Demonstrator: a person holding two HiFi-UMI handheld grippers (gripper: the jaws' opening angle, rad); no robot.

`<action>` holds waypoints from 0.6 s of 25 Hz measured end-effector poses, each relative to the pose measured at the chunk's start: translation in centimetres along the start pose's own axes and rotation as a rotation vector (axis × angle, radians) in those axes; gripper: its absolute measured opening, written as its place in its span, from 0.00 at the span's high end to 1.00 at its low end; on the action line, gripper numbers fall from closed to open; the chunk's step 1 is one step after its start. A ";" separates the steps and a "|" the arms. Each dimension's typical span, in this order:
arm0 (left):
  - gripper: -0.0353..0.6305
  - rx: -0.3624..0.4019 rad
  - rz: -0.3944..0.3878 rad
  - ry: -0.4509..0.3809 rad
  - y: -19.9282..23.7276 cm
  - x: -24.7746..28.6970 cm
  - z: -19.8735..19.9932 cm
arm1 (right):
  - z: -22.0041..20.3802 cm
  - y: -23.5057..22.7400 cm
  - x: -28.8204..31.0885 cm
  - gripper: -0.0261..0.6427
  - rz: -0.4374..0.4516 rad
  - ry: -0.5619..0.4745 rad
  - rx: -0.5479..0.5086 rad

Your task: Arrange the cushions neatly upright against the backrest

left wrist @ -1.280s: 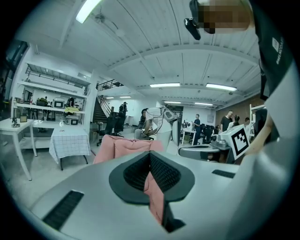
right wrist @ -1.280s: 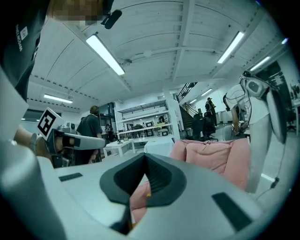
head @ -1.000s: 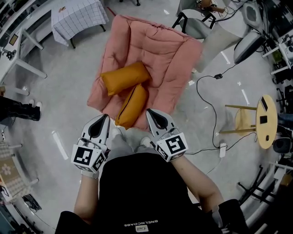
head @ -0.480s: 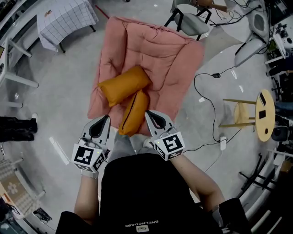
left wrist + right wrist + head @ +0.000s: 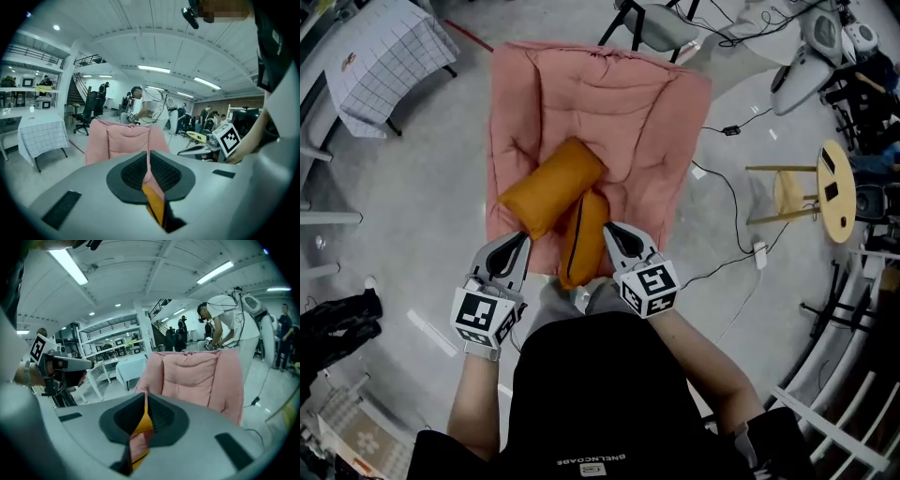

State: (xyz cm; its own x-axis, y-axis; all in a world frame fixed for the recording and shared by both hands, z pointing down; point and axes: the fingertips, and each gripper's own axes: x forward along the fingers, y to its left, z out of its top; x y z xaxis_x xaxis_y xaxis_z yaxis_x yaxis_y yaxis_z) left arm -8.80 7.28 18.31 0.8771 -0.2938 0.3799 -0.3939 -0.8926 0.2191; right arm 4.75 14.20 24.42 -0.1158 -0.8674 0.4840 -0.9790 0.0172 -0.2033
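Over the last second the pink floor chair (image 5: 647,103) has come closer in the head view: the person has closed in. The 2 orange cushions still lie flat on the seat, none against the backrest yet, so the task looks barely begun. The upper cushion (image 5: 551,187) lies across; the near cushion (image 5: 581,239) points at the person. The left gripper (image 5: 519,242) and right gripper (image 5: 609,231) flank the near cushion, both with jaws together, clamped on nothing.

The chair (image 5: 581,94) is matt pink quilted cloth. Both cushions (image 5: 551,187) are smooth orange fabric. The left gripper (image 5: 522,240) and right gripper (image 5: 610,231) are matt grey plastic with ribbed black pads (image 5: 164,171). The stool (image 5: 836,220) is pale wood.
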 end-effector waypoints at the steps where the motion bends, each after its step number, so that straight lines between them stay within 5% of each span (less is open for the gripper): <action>1: 0.92 0.007 -0.022 0.020 0.2 0.5 -0.3 | -0.6 -0.3 0.2 0.94 -0.013 0.016 0.022; 5: 0.77 0.043 -0.094 0.114 1.0 2.9 -2.2 | -3.7 -1.5 1.0 0.87 -0.051 0.093 0.132; 15: 0.54 0.121 -0.080 0.329 2.7 10.5 -7.0 | -14.2 -5.5 3.8 0.56 -0.046 0.291 0.447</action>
State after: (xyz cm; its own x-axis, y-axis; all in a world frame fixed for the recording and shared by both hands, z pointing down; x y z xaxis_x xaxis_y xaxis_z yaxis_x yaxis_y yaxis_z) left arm -2.60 4.21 29.14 0.7608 -0.1135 0.6390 -0.2753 -0.9481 0.1593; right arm 7.32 17.83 39.50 -0.1789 -0.6872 0.7041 -0.8244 -0.2859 -0.4884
